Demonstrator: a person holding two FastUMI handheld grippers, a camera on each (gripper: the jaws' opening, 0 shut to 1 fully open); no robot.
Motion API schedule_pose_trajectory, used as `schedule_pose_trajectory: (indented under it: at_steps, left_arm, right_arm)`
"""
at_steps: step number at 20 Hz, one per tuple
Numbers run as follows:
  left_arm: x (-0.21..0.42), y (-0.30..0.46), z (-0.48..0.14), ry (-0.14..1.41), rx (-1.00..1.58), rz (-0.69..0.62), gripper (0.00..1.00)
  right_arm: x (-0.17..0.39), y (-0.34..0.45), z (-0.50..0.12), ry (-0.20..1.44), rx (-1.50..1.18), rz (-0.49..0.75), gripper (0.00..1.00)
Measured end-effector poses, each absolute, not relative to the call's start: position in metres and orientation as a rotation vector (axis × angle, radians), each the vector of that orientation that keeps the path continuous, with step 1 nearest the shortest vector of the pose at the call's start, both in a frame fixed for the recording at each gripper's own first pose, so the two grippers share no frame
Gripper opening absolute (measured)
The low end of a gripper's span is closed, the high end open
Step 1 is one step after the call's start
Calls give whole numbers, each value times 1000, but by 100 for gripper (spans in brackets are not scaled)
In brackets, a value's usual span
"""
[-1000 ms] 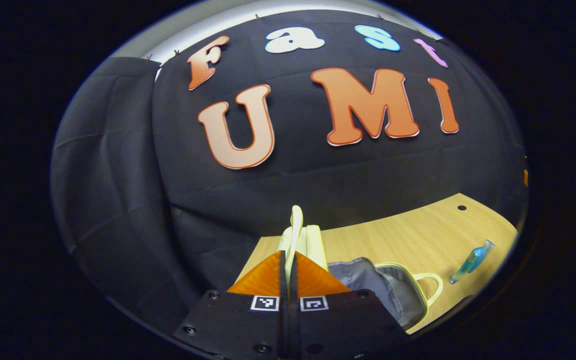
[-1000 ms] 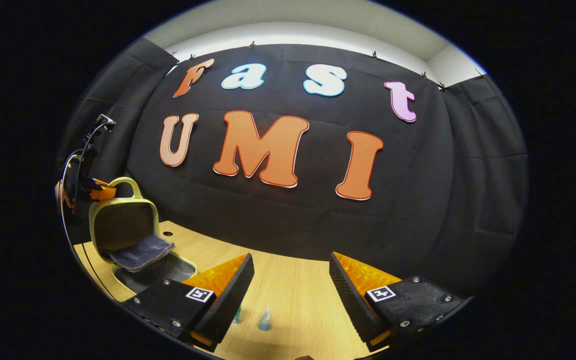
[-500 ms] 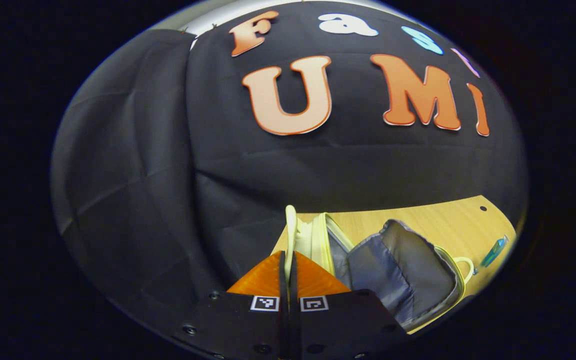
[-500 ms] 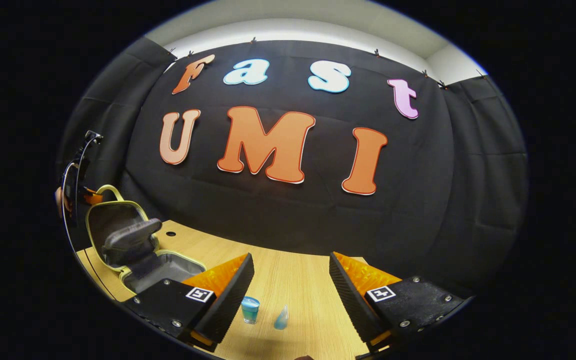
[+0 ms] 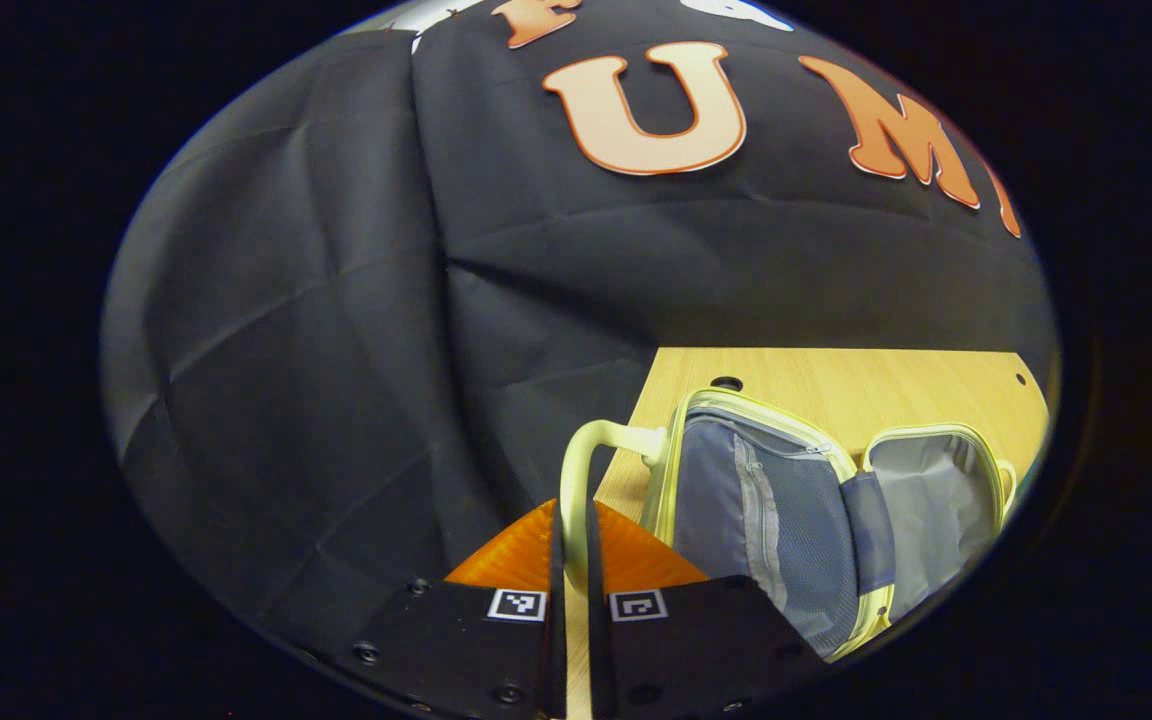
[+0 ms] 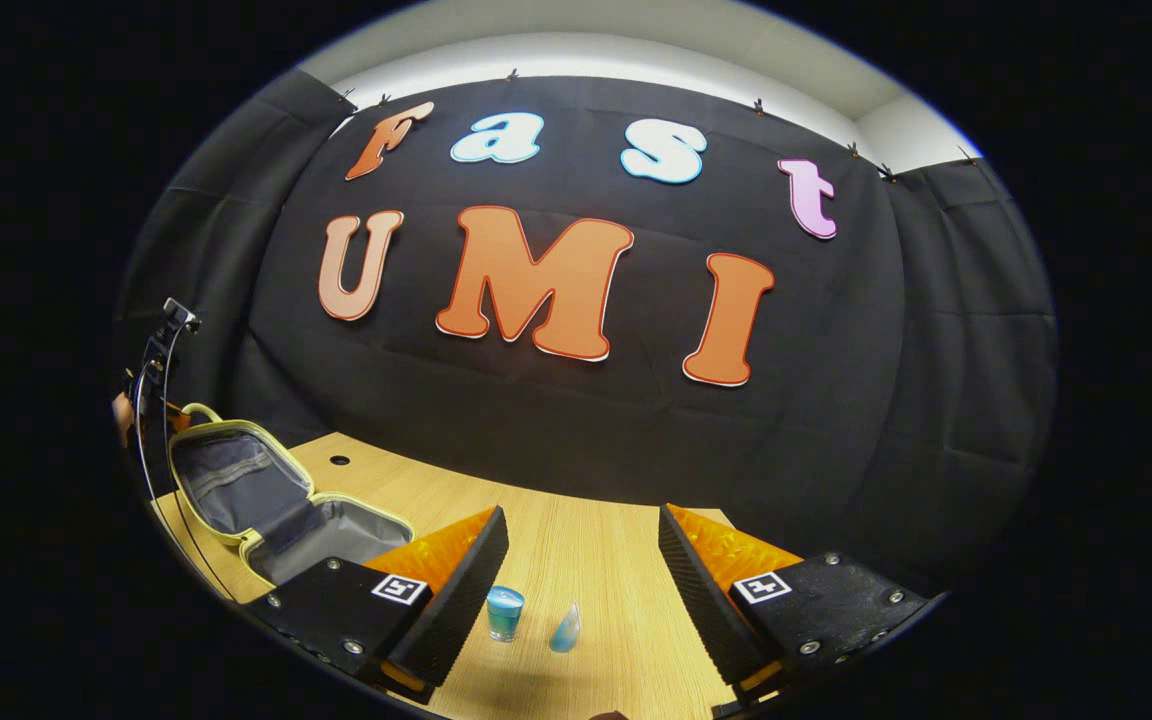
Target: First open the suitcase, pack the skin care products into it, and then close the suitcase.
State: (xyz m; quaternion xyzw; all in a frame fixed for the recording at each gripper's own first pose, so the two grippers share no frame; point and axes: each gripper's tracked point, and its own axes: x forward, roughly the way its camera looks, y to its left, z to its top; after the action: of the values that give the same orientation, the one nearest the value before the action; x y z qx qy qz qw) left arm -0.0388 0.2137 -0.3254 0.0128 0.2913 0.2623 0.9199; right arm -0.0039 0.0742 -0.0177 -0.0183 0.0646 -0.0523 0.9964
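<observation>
Yellow suitcase (image 5: 836, 500) open; handle (image 5: 576, 480) partly hidden between fingers (image 5: 521, 550).

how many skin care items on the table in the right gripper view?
2. A blue jar and a small blue drop-shaped bottle stand side by side on the table, between the right gripper's open fingers. Others may be hidden behind them.
</observation>
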Motion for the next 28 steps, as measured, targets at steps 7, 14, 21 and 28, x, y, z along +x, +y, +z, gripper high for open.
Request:
schedule_pose_trajectory:
  at_steps: [7,14,21,28]
  left_arm:
    - [-36,207,-307,494,62,550,26]
    - [-17,152,-249,301,96,467,87]
    - [4,76,-231,211,55,347,98]
    - [14,-17,-236,198,42,191,98]
  right_arm:
    - [-3,75,-22,132,-32,-90,95]
    - [-1,64,-29,127,-20,-64,95]
    - [0,48,-47,141,-2,-23,95]
    - [0,44,-90,212,7,54,96]
